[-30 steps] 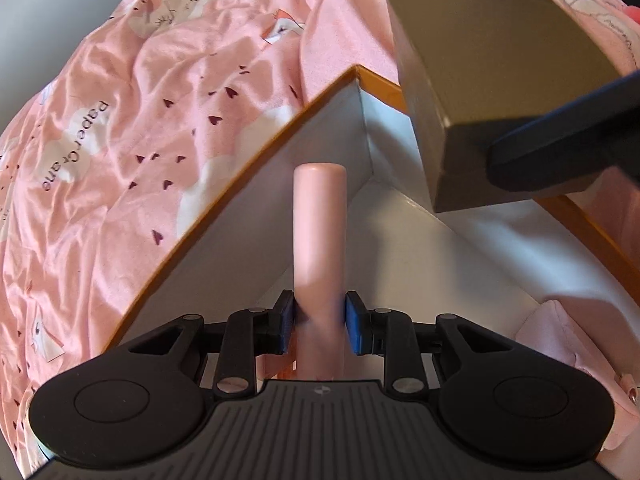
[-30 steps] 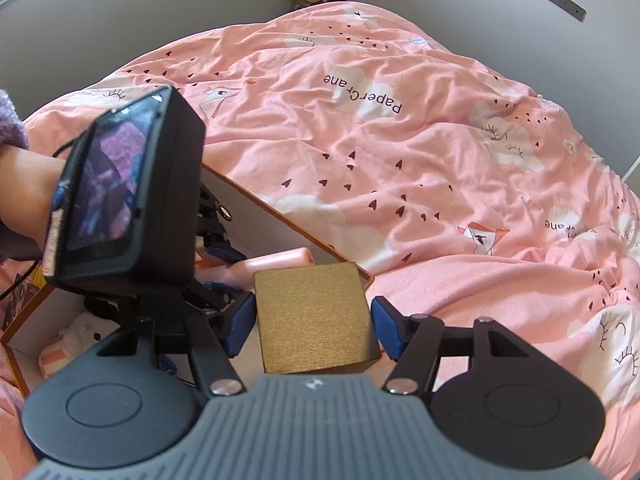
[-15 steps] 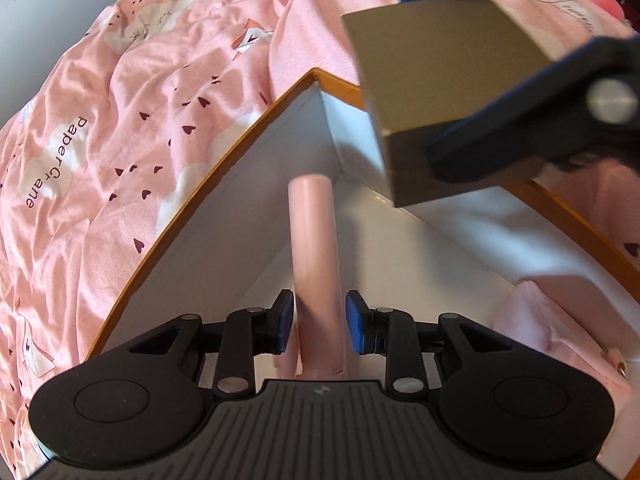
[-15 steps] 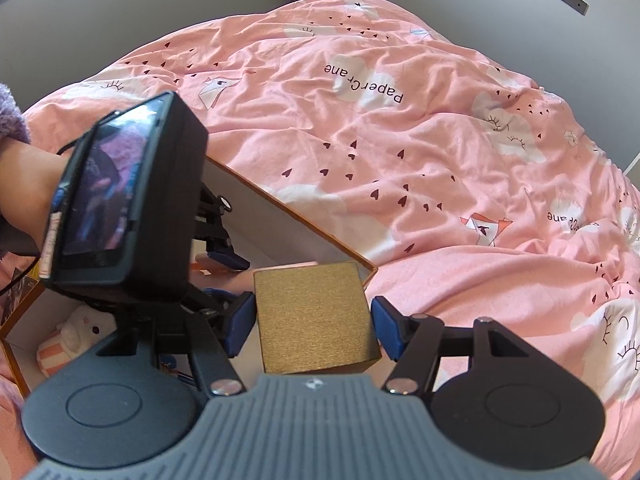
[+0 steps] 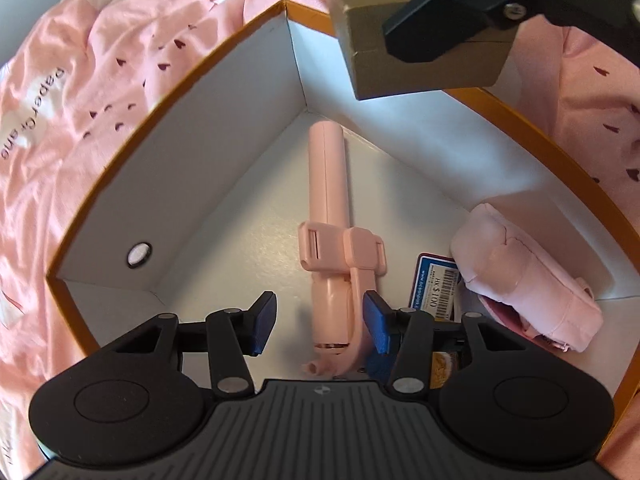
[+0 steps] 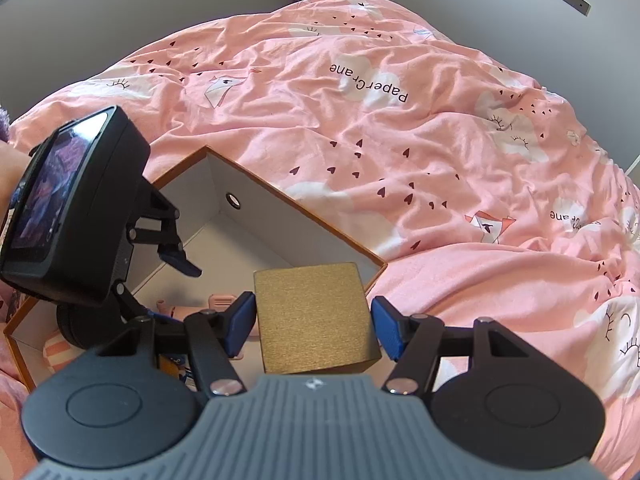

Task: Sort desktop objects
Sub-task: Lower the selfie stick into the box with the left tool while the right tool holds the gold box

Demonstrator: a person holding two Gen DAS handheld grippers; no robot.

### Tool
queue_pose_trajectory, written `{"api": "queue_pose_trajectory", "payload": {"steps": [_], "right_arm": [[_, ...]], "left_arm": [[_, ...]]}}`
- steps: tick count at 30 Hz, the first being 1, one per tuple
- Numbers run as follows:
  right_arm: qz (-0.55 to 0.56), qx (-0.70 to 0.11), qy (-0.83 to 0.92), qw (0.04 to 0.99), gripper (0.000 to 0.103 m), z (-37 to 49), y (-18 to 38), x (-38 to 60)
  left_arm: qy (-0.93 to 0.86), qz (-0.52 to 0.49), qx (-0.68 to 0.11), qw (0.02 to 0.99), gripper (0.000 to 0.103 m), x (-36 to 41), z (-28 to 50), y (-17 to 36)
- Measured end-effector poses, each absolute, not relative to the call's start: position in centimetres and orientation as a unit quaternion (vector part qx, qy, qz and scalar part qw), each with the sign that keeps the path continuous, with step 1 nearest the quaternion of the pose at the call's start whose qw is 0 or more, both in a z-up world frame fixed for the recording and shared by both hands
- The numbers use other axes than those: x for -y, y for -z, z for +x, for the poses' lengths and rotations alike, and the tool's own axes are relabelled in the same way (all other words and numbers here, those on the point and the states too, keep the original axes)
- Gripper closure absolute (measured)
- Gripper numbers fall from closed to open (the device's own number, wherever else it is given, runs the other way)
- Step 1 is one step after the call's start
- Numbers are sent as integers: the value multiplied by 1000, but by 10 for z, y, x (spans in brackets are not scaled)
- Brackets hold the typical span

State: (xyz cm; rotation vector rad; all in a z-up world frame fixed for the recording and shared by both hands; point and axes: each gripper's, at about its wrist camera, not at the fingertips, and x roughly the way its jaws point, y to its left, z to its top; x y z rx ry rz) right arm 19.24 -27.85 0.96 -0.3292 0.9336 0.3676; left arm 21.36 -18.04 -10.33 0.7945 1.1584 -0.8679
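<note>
A pink selfie stick (image 5: 329, 216) lies on the floor of an orange-rimmed white box (image 5: 224, 152), its tip near the far corner. My left gripper (image 5: 320, 322) is open above its handle end, no longer holding it. My right gripper (image 6: 314, 322) is shut on a gold box (image 6: 314, 316) and holds it over the box's far corner; the gold box (image 5: 420, 56) and a right finger (image 5: 460, 12) show at the top of the left wrist view. The left gripper's body (image 6: 76, 216) shows at the left of the right wrist view.
Inside the box lie a pink pouch (image 5: 528, 280), a price-tagged card (image 5: 436, 284) and a striped plush (image 6: 54, 354). The box (image 6: 280, 208) sits on a rumpled pink bedspread (image 6: 400, 140). Grey walls stand behind the bed.
My left gripper opened and let go of the pink selfie stick, which now lies on the box floor. The right gripper kept its hold on the gold box above the box corner.
</note>
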Motion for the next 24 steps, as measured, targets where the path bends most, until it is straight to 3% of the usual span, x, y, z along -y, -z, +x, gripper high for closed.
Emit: {"api": "queue_pose_trajectory", "payload": {"steps": [8,11,24], "right_arm": [[-157,-446,-182,862,38,190,-9,276],[-161,-444,-188,861,38,190,-8,274],[-202,-440,-219,847,38,193,1,260]], "left_arm": [[380,321,-556,666,47,186,218,117],[374,317,-570,659,56,193,223,123],[334,417,-512,673,62,210,235,124]]}}
